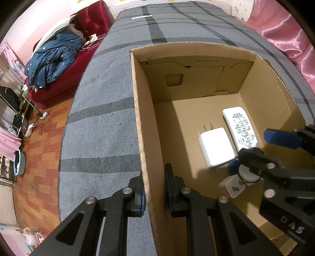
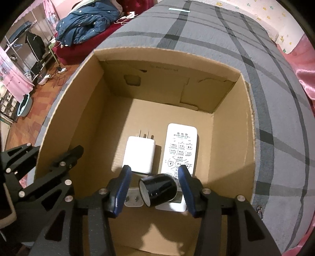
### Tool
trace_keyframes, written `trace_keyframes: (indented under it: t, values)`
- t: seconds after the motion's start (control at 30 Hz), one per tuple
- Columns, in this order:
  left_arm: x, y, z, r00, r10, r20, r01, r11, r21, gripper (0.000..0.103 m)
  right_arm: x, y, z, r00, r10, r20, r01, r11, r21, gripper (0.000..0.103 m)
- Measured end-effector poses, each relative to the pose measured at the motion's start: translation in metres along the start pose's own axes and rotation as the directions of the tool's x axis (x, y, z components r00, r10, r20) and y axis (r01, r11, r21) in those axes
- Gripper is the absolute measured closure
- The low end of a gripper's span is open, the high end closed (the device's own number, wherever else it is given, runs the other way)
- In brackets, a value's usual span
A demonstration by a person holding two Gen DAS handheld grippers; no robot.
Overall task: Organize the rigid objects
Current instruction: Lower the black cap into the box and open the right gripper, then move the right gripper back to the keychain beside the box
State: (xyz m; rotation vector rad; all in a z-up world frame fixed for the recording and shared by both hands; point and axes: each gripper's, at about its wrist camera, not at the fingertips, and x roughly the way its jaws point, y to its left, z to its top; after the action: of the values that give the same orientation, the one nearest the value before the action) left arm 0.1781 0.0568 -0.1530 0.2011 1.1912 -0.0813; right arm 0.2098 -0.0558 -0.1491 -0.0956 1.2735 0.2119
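An open cardboard box [image 1: 137, 110] [image 2: 250, 126] stands on a grey plaid bed. On its floor lie a large white charger [image 1: 216, 147] [image 2: 139, 155], a white remote [image 1: 240, 128] [image 2: 180, 149] and a small white plug adapter [image 1: 232, 187] [image 2: 133, 198]. My left gripper [image 1: 154, 177] [image 2: 54, 147] is shut on the box's left wall, one finger outside and one inside. My right gripper [image 2: 154, 173] [image 1: 249, 149] is down inside the box, open. A black cylinder [image 2: 157, 189] [image 1: 248, 173] with a pale end lies between its blue pads, with gaps on both sides, resting over the adapter and the remote's near end.
The grey plaid bedcover [image 1: 102, 126] surrounds the box. A red sofa [image 1: 59, 86] with a blue quilt [image 2: 86, 25] stands left of the bed, above a wooden floor [image 1: 39, 169]. Pink satin fabric [image 1: 285, 31] lies at the right. A pale strip [image 1: 141, 17] lies at the bed's far end.
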Motion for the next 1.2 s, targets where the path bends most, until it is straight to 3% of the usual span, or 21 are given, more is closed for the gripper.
trace_keyframes:
  t: [0.2,0.37,0.57,1.2]
  values:
    - [0.001,-0.001,0.000,1.000,0.002,0.000,-0.002,1.000,0.002,0.085,-0.013,-0.004,0.001,1.000,-0.020,0.018,0.020,1.000,0.000,0.045]
    - [0.001,0.000,0.000,1.000,0.003,0.000,-0.003,1.000,0.001,0.085,-0.028,-0.010,0.000,0.998,-0.032,0.054,0.032,0.999,0.009,0.022]
    - [0.001,-0.001,0.000,1.000,0.004,-0.001,-0.004,1.000,0.002,0.085,-0.051,-0.022,-0.002,0.994,-0.051,0.098,0.050,0.999,0.019,0.001]
    - [0.001,-0.002,-0.001,1.000,0.011,0.000,-0.011,1.000,0.007,0.085,-0.093,-0.098,-0.017,0.986,-0.098,0.132,0.080,0.987,0.137,0.000]
